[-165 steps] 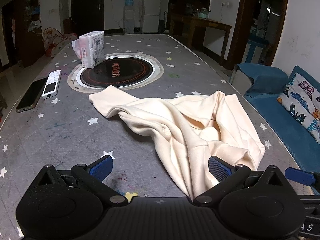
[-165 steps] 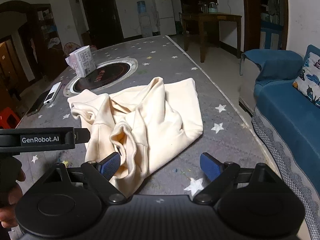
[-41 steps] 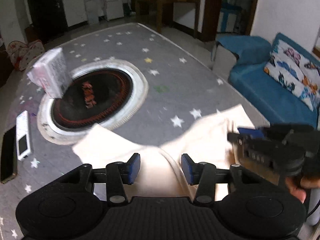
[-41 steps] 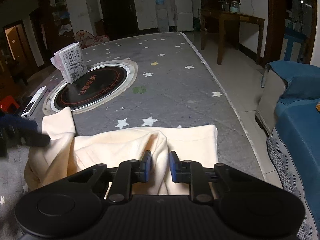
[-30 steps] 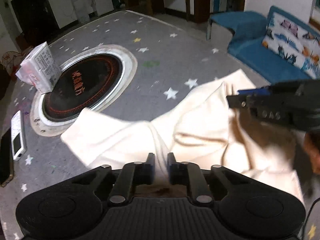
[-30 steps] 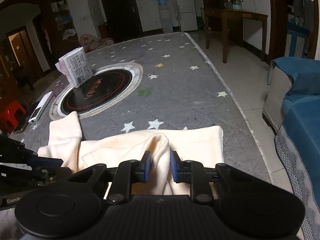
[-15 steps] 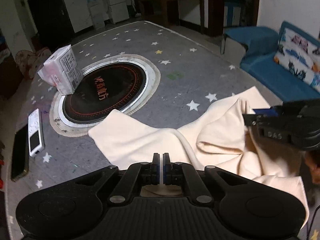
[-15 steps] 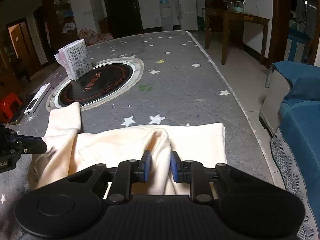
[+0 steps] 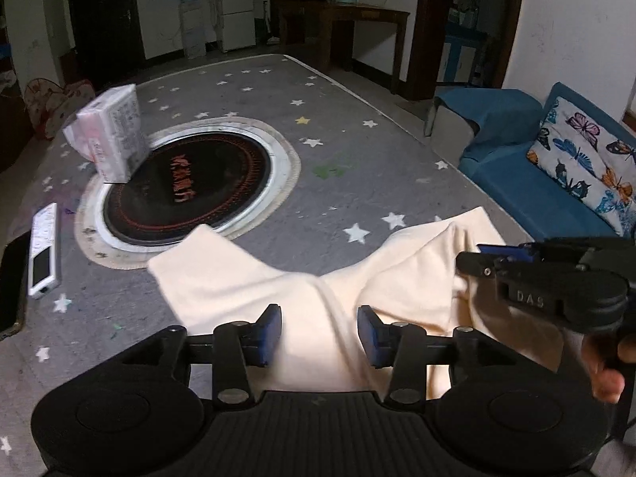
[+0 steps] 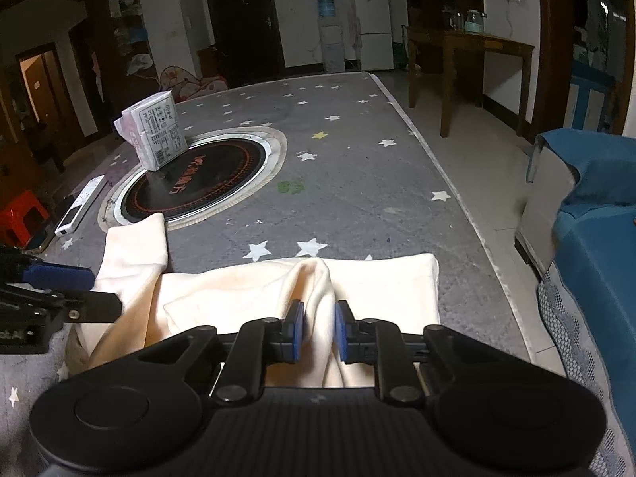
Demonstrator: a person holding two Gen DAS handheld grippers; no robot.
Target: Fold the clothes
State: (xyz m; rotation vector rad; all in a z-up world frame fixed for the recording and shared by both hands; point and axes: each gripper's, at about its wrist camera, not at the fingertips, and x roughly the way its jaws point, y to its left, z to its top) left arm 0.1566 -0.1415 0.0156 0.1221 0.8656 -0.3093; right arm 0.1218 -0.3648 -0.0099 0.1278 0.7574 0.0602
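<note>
On the star-patterned table (image 9: 318, 119) the cream garment (image 9: 246, 278) lies rumpled near its front edge; the left gripper (image 9: 319, 332) is opening, its pads clear of the cloth between them. From the right wrist, the right gripper (image 10: 317, 330) is closing, pinching a raised fold of the garment.

Left gripper (image 9: 319, 332): tilted down toward the table, jaws opening; blue pads (image 9: 271, 333) stand apart with cream garment (image 9: 318, 342) lying between them, neither pad pressing it.
Right gripper (image 10: 317, 330): tilted down, jaws closing; blue pads (image 10: 296, 330) pinch a raised fold of the garment.
Right hand (image 9: 606, 365): seen at the edge of the left wrist view, fingers wrapped round the right gripper's handle.
</note>
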